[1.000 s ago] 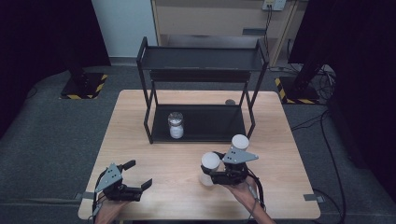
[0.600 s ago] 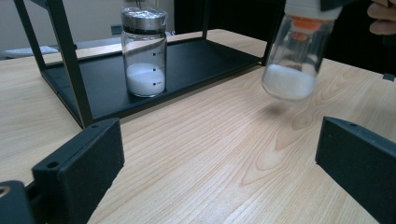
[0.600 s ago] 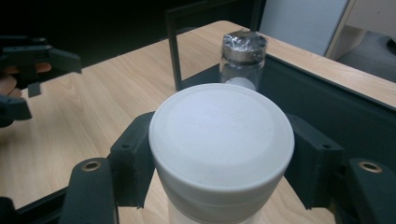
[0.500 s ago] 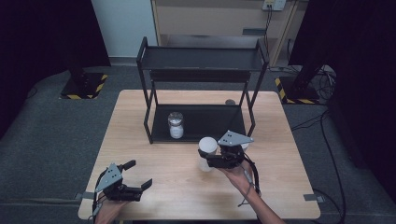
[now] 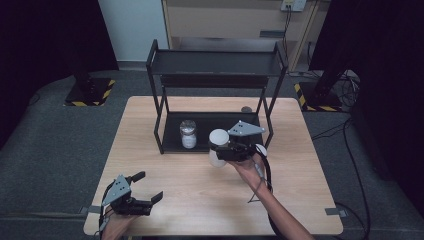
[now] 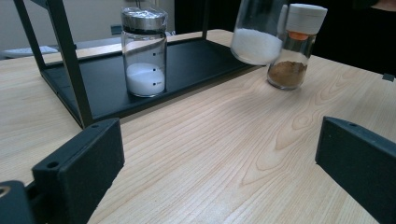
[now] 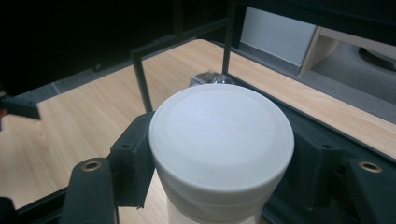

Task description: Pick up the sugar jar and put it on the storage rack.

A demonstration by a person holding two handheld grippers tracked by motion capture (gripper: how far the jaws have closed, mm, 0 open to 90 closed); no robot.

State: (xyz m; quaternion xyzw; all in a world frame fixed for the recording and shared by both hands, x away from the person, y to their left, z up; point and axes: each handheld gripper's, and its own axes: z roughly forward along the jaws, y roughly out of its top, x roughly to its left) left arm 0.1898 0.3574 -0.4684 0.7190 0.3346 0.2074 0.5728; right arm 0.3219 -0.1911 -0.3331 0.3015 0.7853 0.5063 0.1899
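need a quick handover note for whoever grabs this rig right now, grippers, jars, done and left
Right gripper: shut on the white-lidded jar of white powder, held off the table at the front edge of the black rack.
Left gripper: open, holding nothing, low over the near left part of the table.
Done: the metal-lidded jar stands upright on the rack's bottom shelf.
Left: the held jar probably goes on that shelf next; the brown spice jar stands on the table beside the rack, likely to follow.

Table evenly lit amid dark surroundings; soft shadows; slight blur throughout; close lid unfocused.
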